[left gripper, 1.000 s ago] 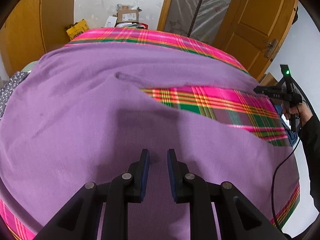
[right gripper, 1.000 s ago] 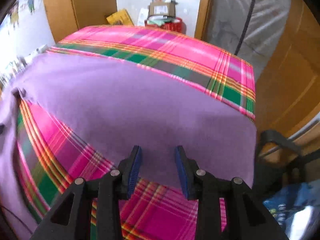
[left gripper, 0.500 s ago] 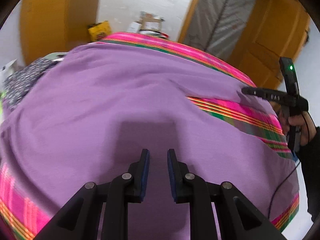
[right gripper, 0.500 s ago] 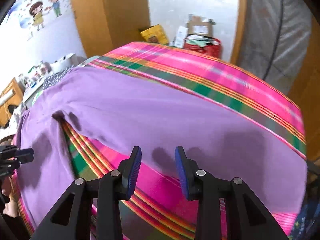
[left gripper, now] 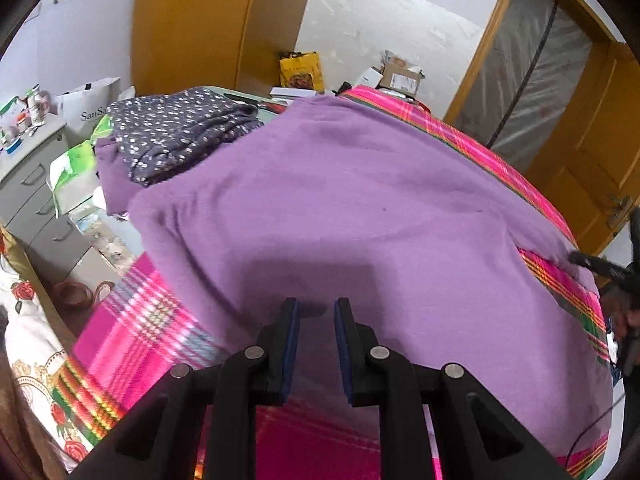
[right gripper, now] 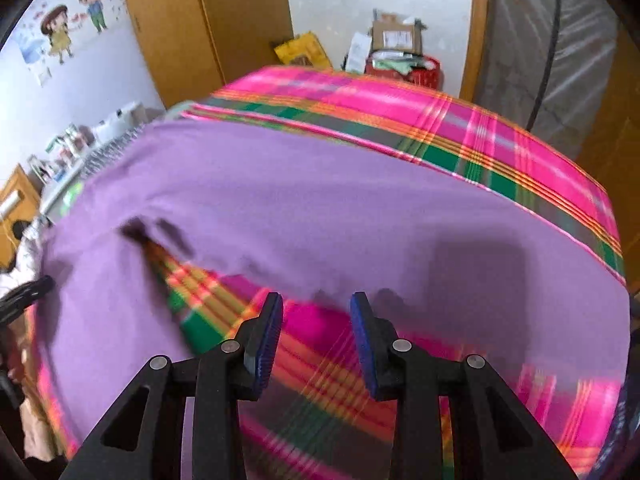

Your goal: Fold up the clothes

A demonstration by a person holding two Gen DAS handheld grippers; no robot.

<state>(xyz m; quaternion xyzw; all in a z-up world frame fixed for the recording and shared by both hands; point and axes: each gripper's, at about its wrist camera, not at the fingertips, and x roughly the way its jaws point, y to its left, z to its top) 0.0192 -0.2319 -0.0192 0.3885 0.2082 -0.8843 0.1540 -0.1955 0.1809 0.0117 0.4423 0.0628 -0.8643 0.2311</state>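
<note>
A large purple garment [left gripper: 360, 208] lies spread over a bed with a pink plaid cover [left gripper: 132, 332]. My left gripper [left gripper: 316, 312] hovers over its near edge, open, with nothing between the pads. At the far right edge of the left wrist view, the right gripper's tip [left gripper: 592, 264] sits by a plaid gap in the cloth. In the right wrist view the purple garment [right gripper: 320, 208] fills the middle. My right gripper [right gripper: 316, 308] stands open over its near hem, where the plaid cover [right gripper: 400, 96] shows. The left gripper [right gripper: 24, 296] is at the left edge.
A folded dark dotted garment [left gripper: 180, 136] lies on the bed's far left corner. Beyond it stand a grey drawer cabinet [left gripper: 28, 176] and a white bag [left gripper: 88, 104]. Boxes [left gripper: 400, 76] sit by the far wall between wooden doors. A floral cloth [left gripper: 28, 344] hangs at lower left.
The left gripper has swept left and rolled, bringing the dotted garment and cabinet into view. The right gripper has moved left along the purple hem, nearer the plaid gap. Both stay open.
</note>
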